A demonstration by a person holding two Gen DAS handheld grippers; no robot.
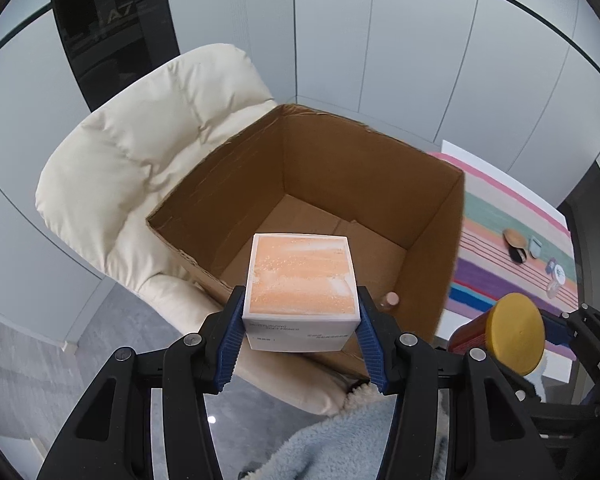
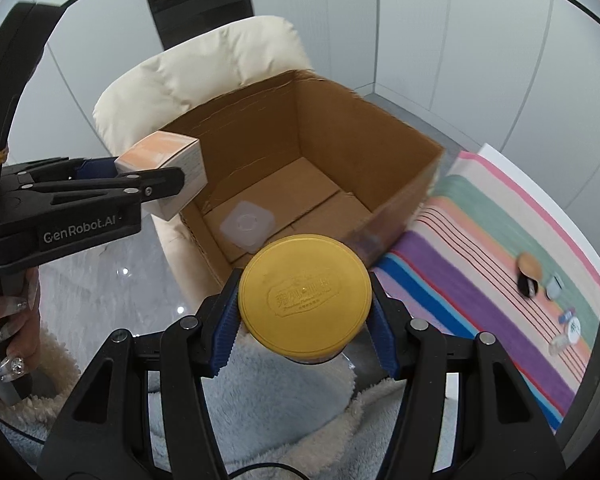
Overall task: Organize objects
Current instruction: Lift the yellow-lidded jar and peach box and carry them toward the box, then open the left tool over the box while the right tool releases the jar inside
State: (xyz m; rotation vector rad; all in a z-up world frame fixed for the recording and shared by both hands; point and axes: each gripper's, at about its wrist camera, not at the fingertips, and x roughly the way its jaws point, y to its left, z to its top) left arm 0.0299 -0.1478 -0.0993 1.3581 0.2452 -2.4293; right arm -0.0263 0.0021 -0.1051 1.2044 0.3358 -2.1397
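Note:
My left gripper [image 1: 300, 322] is shut on a white box with an orange top [image 1: 302, 280], held above the near rim of an open cardboard box [image 1: 236, 172]. It shows from the side in the right wrist view [image 2: 168, 172]. My right gripper [image 2: 304, 312] is shut on a jar with a yellow lid [image 2: 305, 294], near the cardboard box's [image 2: 404, 140] front corner. The jar also shows in the left wrist view [image 1: 514, 330]. Inside the box lie a small pinkish bottle [image 1: 390, 300] and a flat translucent lid [image 2: 246, 224].
The cardboard box sits on a cream padded armchair [image 1: 140, 152]. A striped cloth [image 2: 480, 240] on a table to the right holds several small items [image 2: 530, 274]. A pale blue fleece [image 2: 284, 392] lies below the grippers. Grey wall panels stand behind.

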